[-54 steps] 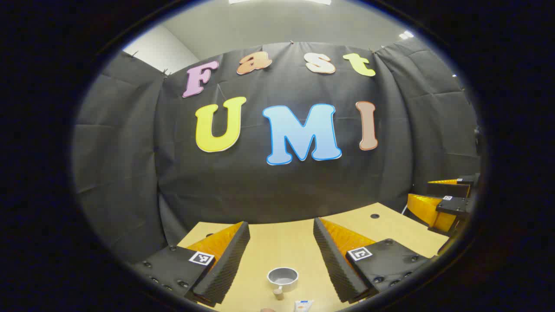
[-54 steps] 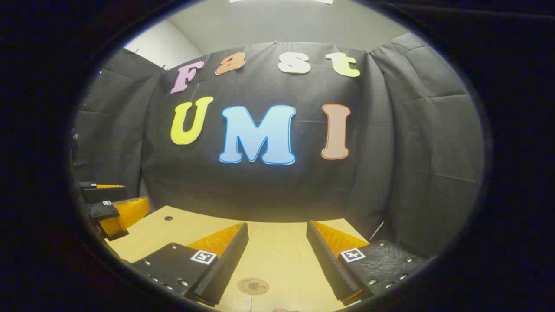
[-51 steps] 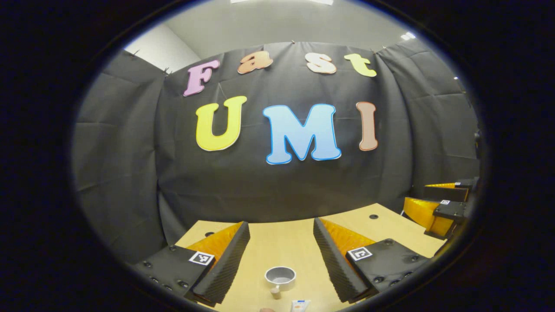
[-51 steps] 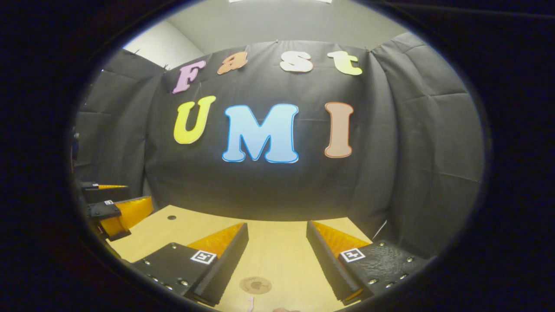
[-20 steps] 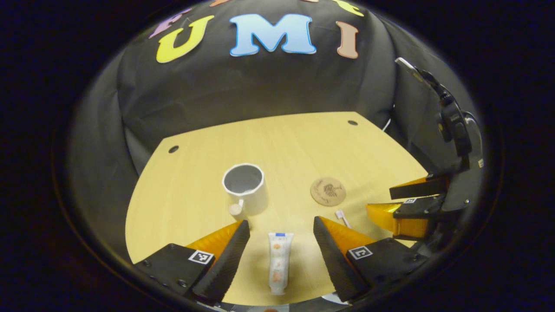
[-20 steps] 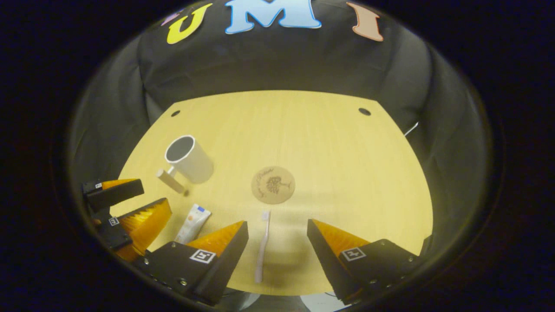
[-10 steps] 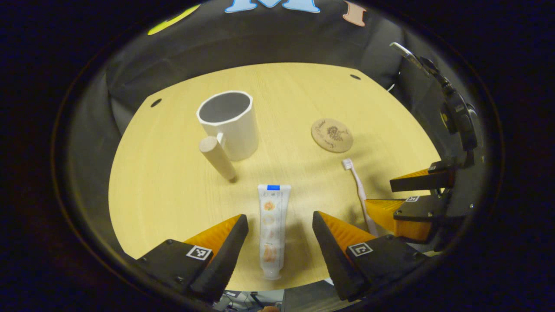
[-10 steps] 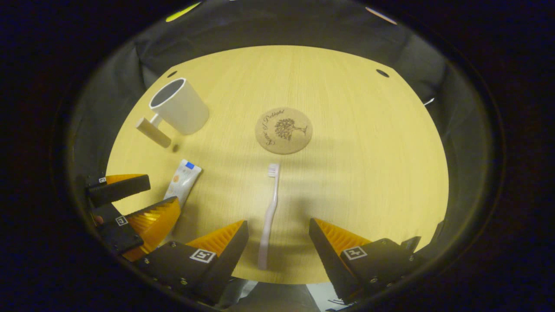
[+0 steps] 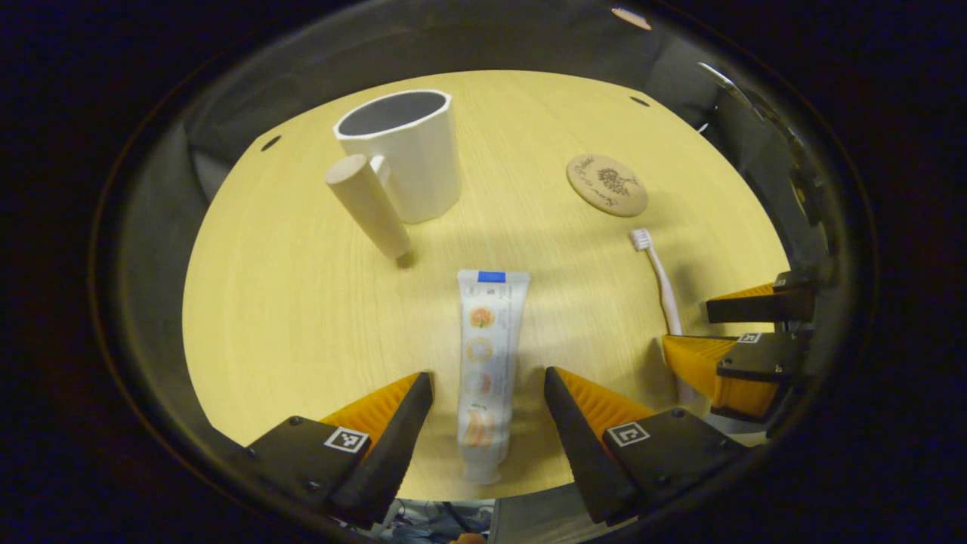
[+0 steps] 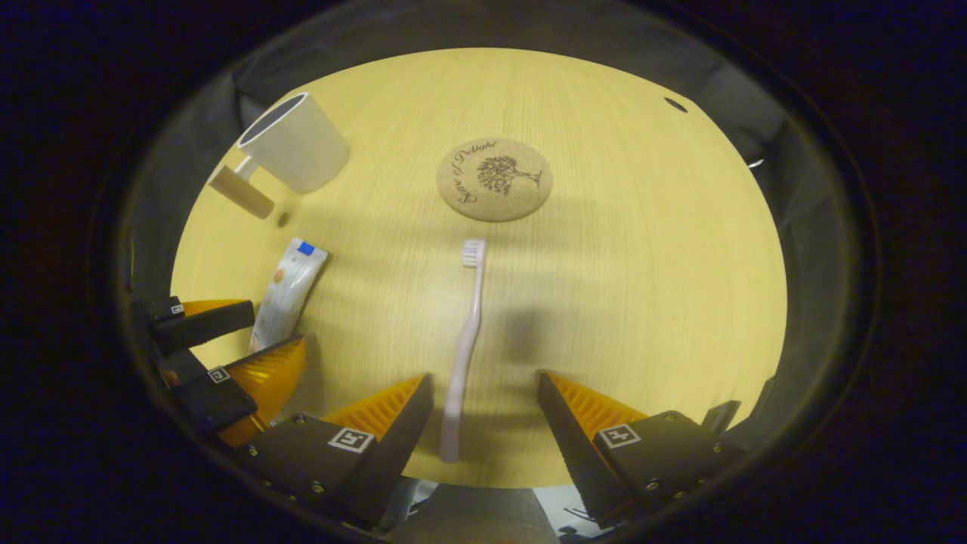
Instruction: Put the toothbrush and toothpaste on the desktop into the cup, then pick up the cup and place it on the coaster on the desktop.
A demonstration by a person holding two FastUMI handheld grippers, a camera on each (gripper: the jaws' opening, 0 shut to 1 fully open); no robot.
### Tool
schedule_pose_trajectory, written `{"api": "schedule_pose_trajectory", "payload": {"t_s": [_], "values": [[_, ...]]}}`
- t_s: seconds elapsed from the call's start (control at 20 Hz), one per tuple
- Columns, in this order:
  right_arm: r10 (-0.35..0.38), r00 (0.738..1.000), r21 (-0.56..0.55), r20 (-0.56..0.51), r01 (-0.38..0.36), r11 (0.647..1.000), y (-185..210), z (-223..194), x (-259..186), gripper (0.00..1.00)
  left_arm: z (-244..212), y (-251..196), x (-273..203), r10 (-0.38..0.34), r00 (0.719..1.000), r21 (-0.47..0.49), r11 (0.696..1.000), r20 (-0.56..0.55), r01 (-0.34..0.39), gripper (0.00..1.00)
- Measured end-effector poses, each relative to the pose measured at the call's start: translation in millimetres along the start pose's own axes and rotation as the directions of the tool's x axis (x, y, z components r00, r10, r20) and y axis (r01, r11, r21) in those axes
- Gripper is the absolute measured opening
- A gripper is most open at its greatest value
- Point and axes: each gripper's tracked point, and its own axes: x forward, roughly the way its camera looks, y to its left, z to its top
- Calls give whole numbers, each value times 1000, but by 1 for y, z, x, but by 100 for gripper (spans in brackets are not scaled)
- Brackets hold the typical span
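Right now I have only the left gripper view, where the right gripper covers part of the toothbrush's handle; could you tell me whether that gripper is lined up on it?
Observer: Yes. In the right gripper view the toothbrush handle runs between the open fingers of the right gripper, with neither finger pressing on it.
Operator: Thank you. Where does the handle end?
Observer: Its tip lies back past the fingertips, just short of the near edge of the table.

Toothpaste (image 9: 483, 363) flat, toothbrush (image 10: 462, 347) flat, cup (image 9: 404, 162) upright
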Motion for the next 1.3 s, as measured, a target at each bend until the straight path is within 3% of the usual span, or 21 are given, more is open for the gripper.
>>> {"api": "schedule_pose_trajectory", "payload": {"t_s": [0.15,0.2,0.25,0.45,0.55,0.6,0.7,0.75,0.85,1.3], "values": [[-13,1000,-3,-6,13,1000,-2,1,1,93,-3,2,5,8,1000,-19,1000,-21,-8,100],[-14,1000,-2,-13,14,1000,-2,0,4,92,-1,2,7,8,1000,-18,1000,-17,-8,94],[-15,1000,1,-20,15,1000,-2,1,5,92,0,1,6,8,1000,-17,1000,-20,-9,100],[-19,997,4,-72,19,1000,1,-1,4,91,3,1,7,15,999,-28,999,-30,-16,96],[-14,997,-7,-75,14,1000,3,1,5,80,9,1,8,17,1000,-21,1000,-12,-18,65],[-12,997,2,-75,12,1000,5,2,5,46,9,0,9,21,1000,-33,999,-17,-22,50],[-7,996,6,-89,8,1000,5,0,4,16,14,0,9,25,999,-46,999,-23,-26,49],[-1,996,0,-86,1,1000,4,1,4,17,12,0,9,28,999,-54,998,-33,-29,42],[7,997,38,-72,-4,999,7,3,2,2,12,0,9,30,999,-59,998,-29,-31,30],[27,997,52,-68,-24,998,5,4,6,2,32,-10,-9,-35,999,-95,995,10,36,29]]}}
